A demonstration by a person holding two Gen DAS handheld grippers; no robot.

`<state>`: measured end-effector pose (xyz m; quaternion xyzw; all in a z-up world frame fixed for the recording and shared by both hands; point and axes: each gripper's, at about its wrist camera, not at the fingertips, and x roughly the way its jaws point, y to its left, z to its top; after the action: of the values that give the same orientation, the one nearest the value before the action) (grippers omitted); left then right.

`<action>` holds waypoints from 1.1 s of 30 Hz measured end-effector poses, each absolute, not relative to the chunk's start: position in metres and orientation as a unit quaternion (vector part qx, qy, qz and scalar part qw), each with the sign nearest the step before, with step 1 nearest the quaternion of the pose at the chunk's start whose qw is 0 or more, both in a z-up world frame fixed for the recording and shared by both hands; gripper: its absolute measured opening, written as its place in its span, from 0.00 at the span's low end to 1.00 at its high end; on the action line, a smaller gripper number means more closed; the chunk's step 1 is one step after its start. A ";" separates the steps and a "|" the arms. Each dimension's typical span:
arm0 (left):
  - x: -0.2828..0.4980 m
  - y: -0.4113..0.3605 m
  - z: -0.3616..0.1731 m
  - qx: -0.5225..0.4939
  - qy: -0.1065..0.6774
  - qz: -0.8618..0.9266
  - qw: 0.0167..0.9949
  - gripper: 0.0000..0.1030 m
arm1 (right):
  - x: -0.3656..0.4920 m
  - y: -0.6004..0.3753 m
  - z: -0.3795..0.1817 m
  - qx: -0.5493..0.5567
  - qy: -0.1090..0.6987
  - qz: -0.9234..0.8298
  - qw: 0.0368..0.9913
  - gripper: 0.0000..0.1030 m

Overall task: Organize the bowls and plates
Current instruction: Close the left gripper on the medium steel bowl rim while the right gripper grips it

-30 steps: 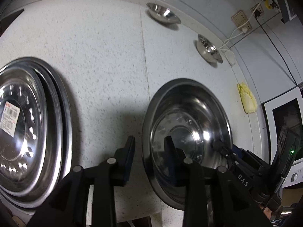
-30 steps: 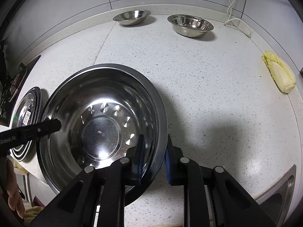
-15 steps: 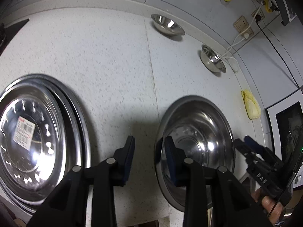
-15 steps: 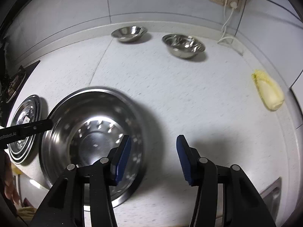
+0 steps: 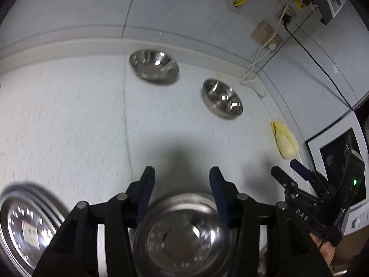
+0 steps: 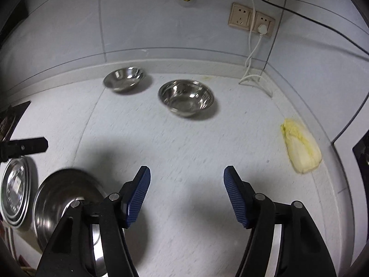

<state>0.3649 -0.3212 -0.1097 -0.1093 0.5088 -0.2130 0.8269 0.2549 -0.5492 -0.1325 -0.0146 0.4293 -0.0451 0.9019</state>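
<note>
The left gripper (image 5: 181,180) and right gripper (image 6: 186,180) are seen with jaws spread, nothing held. The large bowl (image 5: 182,235) rests on the desk (image 6: 184,143), partly hidden behind the left gripper; the stacked plates (image 5: 25,226) are cut off at the frame edge.

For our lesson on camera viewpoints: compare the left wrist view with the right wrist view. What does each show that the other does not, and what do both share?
Only the left wrist view shows the whole right gripper, open, and a white appliance at the right edge.

Only the right wrist view shows a dark object at the counter's left edge; of the left gripper, just one finger appears.

Both show two small steel bowls near the wall, the cabbage, the plate stack, the large bowl, wall sockets and the counter.
</note>
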 end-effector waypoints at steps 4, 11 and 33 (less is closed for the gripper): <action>0.392 -0.339 -0.111 -0.112 0.518 -0.214 0.821 0.46 | 0.273 -0.557 -0.128 -0.021 0.422 -0.053 0.905 0.59; 0.447 -0.372 -0.132 -0.121 0.539 -0.229 0.802 0.46 | 0.320 -0.573 -0.134 -0.014 0.423 -0.061 0.904 0.60; 0.541 -0.443 -0.191 -0.137 0.552 -0.223 0.792 0.46 | 0.426 -0.607 -0.193 0.003 0.443 -0.117 0.889 0.60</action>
<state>0.5406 -0.4429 -0.1909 -0.1367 0.5522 -0.2228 0.7917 0.4255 -0.6067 -0.1932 0.0030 0.4432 -0.1168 0.8888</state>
